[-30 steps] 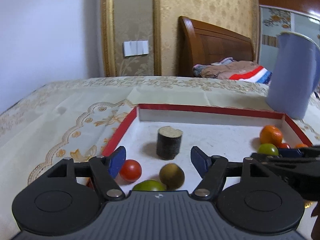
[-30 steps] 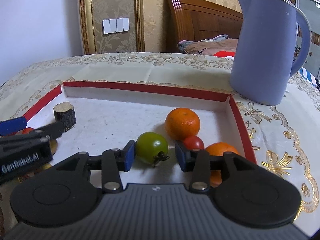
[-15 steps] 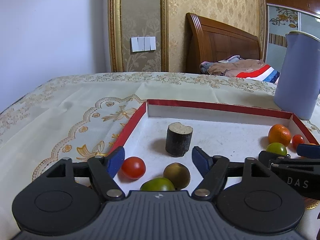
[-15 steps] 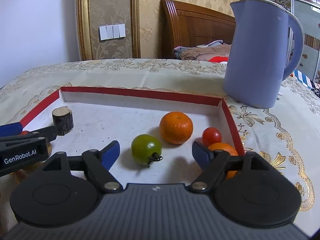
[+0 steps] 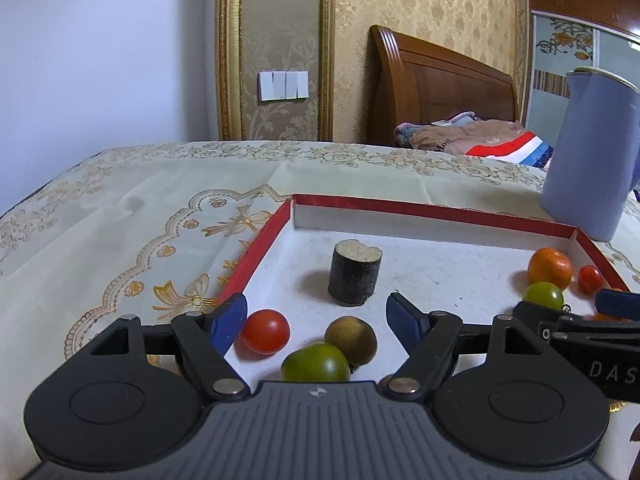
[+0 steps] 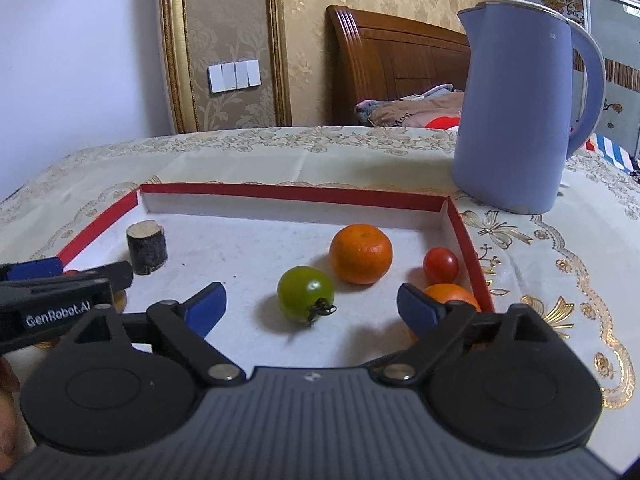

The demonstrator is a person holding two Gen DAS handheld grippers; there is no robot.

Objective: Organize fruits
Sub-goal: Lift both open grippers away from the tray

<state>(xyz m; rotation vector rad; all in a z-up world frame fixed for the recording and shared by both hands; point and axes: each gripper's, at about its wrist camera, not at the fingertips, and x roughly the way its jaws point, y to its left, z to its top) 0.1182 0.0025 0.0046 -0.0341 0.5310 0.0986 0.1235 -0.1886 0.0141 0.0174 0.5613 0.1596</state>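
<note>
1. Left gripper: jaws spread wide, holding nothing. Between them, low in the left wrist view, lie a red tomato, a green tomato and a brownish round fruit, the last two touching.
2. A stub of dark wood stands upright just beyond them in the red-rimmed tray, which rests on the counter.
3. Right gripper: jaws spread, empty. A second green tomato sits between them at centre frame, stem toward the camera.
4. Right of it: an orange, a small red tomato by the tray wall, and another orange partly hidden behind the right jaw. A blue kettle stands outside the tray, upper right.
5. Handling, as judged: the tomatoes are light, smooth-skinned and soft, and prone to roll or bruise. Take each across its widest girth, clear of the stem, with gentle pressure. The oranges appear firmer, with better grip.
6. Change from a second ago: the right jaws then sat close against the green tomato; they have since opened and drawn back. The left gripper has also lifted slightly.
</note>
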